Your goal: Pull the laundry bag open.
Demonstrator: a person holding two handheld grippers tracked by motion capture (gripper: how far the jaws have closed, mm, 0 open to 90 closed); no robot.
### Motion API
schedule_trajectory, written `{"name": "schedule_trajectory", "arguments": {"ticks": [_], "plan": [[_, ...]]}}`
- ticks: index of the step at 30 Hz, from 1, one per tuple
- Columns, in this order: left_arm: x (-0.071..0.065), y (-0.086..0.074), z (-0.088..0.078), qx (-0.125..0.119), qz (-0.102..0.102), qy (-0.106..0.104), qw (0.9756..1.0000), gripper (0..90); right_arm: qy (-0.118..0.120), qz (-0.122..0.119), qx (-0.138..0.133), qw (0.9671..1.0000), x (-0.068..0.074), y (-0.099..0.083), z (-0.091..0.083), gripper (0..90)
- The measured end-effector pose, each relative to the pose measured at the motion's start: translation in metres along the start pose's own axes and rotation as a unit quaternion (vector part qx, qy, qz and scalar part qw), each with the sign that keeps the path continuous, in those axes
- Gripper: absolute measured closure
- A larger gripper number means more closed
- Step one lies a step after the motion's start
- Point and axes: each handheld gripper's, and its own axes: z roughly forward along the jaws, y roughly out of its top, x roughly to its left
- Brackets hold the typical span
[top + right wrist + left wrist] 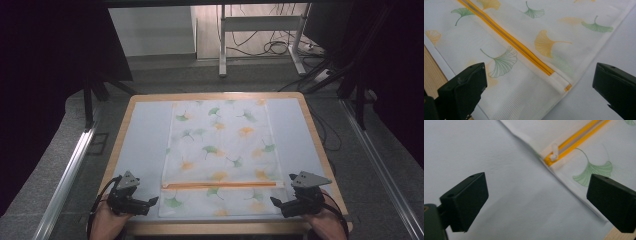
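Left gripper (152, 201): jaws wide apart, empty, poised just off the bag's near-left corner.
Right gripper (276, 201): jaws spread, gripping nothing, at the near-right corner.
Ginkgo-print zip bag (220, 150): flat mid-table on the pale mat (145, 140).
Orange zipper (220, 184): runs along the near end, slider (554, 153) at left, apparently within reach for zipping.

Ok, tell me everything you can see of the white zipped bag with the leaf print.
The white mesh-like fabric bag with green and orange ginkgo-leaf print lies flat and spread out, lengthwise away from the person, in the middle of the pale blue mat on the wooden table. An orange zipper runs across it near the person's end, with its white pull at the left end; it looks closed. Nothing touches the bag; both grippers are apart from its near corners.
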Motion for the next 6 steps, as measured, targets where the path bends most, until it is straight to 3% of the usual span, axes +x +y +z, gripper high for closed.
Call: {"name": "schedule_trajectory", "arguments": {"ticks": [2, 6], "plan": [[0.0018, -0.0013, -0.0021, -0.011, -0.010, -0.001, 0.9999, 2.8, 0.000, 0.015, -0.002, 0.9999, -0.0021, -0.0023, -0.0027, 0.0], [0.0020, -0.0002, -0.0003, -0.005, -0.013, -0.001, 0.9999, 2.5, 0.002, 0.028, 0.005, 0.9996, -0.0067, -0.0057, -0.0008, 0.0]]}}
